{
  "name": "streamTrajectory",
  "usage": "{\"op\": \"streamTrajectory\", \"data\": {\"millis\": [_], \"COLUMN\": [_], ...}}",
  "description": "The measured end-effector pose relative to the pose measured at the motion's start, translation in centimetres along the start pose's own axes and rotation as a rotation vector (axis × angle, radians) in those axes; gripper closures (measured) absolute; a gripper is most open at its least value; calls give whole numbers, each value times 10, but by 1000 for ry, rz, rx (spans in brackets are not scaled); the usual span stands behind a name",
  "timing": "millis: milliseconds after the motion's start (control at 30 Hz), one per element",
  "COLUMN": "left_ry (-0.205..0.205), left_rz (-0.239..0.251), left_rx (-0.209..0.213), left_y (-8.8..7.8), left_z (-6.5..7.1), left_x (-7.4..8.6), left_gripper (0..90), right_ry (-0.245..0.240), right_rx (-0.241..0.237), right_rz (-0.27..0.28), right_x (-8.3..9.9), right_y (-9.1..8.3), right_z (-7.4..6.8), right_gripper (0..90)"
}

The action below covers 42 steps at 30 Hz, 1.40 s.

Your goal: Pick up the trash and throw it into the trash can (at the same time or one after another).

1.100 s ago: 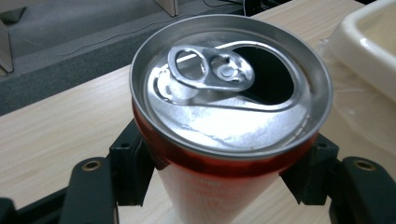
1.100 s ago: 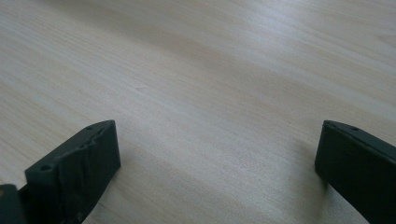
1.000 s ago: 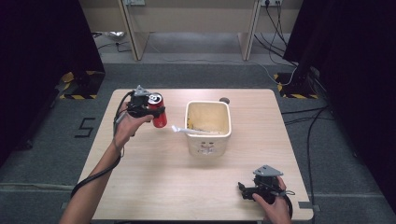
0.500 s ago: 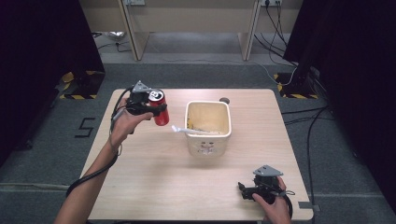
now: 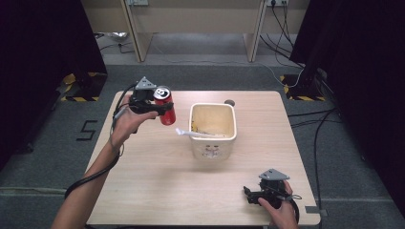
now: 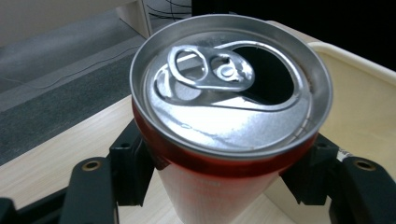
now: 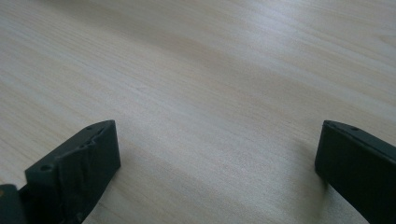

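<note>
Clearly, the left gripper (image 5: 162,106) is clamped on a red drink can (image 5: 165,106), its 2 black jaws pressing the can's sides just under the silver rim. In the left gripper view the can (image 6: 231,121) stands nearly upright between those jaws, its top opened, with the pull tab lying flat beside the dark drinking hole. From the high view the can hangs above the wooden table (image 5: 157,186), over its far left part, tilted a little and clear of the surface. It sits just left of a cream square tub (image 5: 213,143), near but apart from it. That tub stands around the middle of the table, and a white spoon-like utensil (image 5: 188,133) lies across its left rim, with the handle poking out toward the can. In the left gripper view the tub's pale rim (image 6: 359,60) shows close behind the can, on the right. The right gripper (image 5: 248,193) rests low at the near right corner of the table, held by the person's right hand (image 5: 279,212), well apart from the tub and the can. Its jaws stand wide apart with nothing between them, and the right gripper view shows bare wood grain (image 7: 210,93) in the gap.
</note>
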State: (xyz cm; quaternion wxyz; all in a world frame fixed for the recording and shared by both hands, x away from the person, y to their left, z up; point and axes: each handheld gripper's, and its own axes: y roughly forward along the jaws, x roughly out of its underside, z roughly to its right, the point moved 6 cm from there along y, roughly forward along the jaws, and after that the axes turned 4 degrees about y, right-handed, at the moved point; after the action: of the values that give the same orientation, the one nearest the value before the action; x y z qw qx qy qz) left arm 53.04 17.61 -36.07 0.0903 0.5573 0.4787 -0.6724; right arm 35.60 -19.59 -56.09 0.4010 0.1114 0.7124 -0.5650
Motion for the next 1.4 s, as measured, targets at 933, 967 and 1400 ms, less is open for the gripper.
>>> {"op": "streamTrajectory", "data": {"millis": [933, 967, 1400], "left_ry": [53, 55, 55], "left_rz": [45, 44, 63], "left_rx": [62, 64, 144], "left_y": [-11, -10, 0], "left_z": [25, 27, 48], "left_x": [-42, -43, -58], "left_gripper": [344, 344, 344], "right_ry": [-1, -1, -1], "right_rx": [0, 0, 0], "right_rz": [-2, -1, -1], "right_x": [0, 0, 0], "right_y": [0, 0, 0], "right_z": [0, 0, 0], "right_gripper": [3, 3, 3]}}
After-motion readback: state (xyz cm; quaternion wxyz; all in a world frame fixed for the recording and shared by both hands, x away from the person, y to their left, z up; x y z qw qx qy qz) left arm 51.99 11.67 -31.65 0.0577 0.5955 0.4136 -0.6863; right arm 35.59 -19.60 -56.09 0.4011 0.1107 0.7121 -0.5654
